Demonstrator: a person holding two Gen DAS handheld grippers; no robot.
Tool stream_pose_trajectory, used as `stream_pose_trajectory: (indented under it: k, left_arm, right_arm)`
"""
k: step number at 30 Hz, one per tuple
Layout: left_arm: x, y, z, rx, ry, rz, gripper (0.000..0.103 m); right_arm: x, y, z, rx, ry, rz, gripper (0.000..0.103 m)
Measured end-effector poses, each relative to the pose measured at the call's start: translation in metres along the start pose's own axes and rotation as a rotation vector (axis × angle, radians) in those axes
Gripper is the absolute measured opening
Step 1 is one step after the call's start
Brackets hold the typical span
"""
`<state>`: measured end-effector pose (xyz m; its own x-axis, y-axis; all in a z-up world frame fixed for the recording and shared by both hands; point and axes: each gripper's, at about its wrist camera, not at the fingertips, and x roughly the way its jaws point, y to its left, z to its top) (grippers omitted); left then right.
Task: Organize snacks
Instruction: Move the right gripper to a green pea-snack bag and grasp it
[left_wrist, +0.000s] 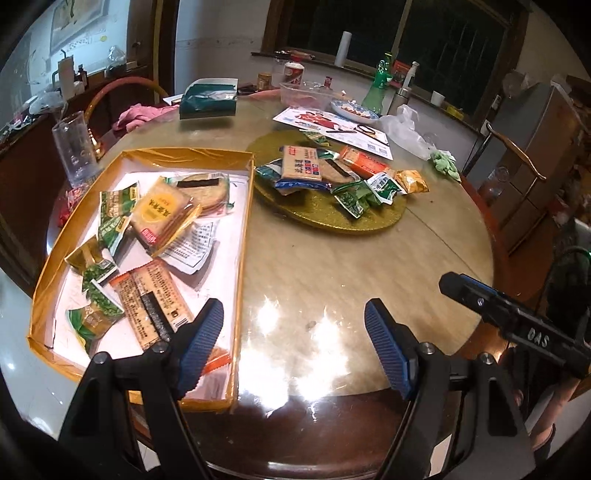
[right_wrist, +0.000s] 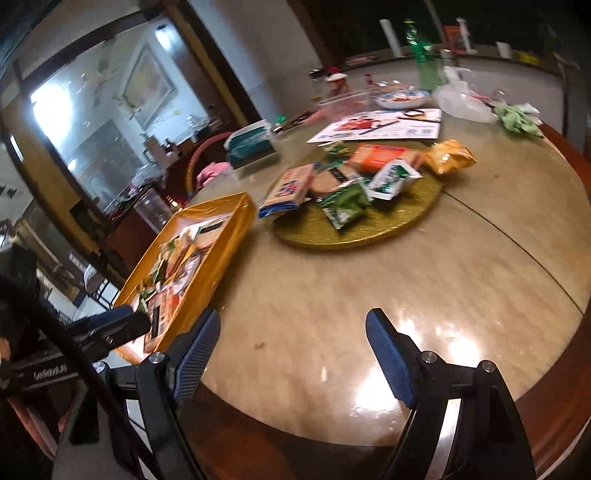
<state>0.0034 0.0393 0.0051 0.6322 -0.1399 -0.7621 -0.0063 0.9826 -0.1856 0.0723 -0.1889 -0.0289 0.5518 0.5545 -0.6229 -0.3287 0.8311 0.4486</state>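
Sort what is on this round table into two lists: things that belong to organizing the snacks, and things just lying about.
Belongs to the job:
- shallow gold cardboard box holding packets
- round gold glitter board with remaining snacks
- orange wrapped cracker bar
- green-and-white sachets

Lying about:
- clear plastic tumbler
- green plastic bottle
- printed flyer
- teal tissue pack
- crumpled white plastic bag

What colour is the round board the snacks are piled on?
Glittery gold round board, clearest in the left wrist view.
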Motion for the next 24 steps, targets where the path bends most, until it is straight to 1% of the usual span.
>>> stream_pose_trajectory:
  k: [5,10,12,16,19,24]
  left_arm:
    - [0.008,0.004,0.006,-0.01,0.012,0.0,0.079]
    - [0.017,0.008,0.01,-0.003,0.015,-0.001,0.079]
    - [0.02,0.01,0.012,0.001,0.018,0.003,0.079]
    - [0.027,0.019,0.019,-0.02,0.026,-0.001,0.079]
    - [0.03,0.028,0.024,-0.04,0.029,-0.005,0.079]
    - [0.036,0.038,0.027,-0.064,0.04,-0.007,0.079]
  right_arm:
    - [0.014,-0.015,0.012,0.056,0.017,-0.016,0.081]
    - [0.048,-0.027,0.029,0.104,0.06,-0.03,0.079]
    - [0.064,-0.03,0.036,0.117,0.08,-0.051,0.07]
    - [0.1,-0.039,0.057,0.165,0.112,-0.082,0.065]
    - [0.12,-0.049,0.075,0.229,0.108,-0.084,0.065]
    - [0.144,-0.05,0.098,0.266,0.088,-0.116,0.064]
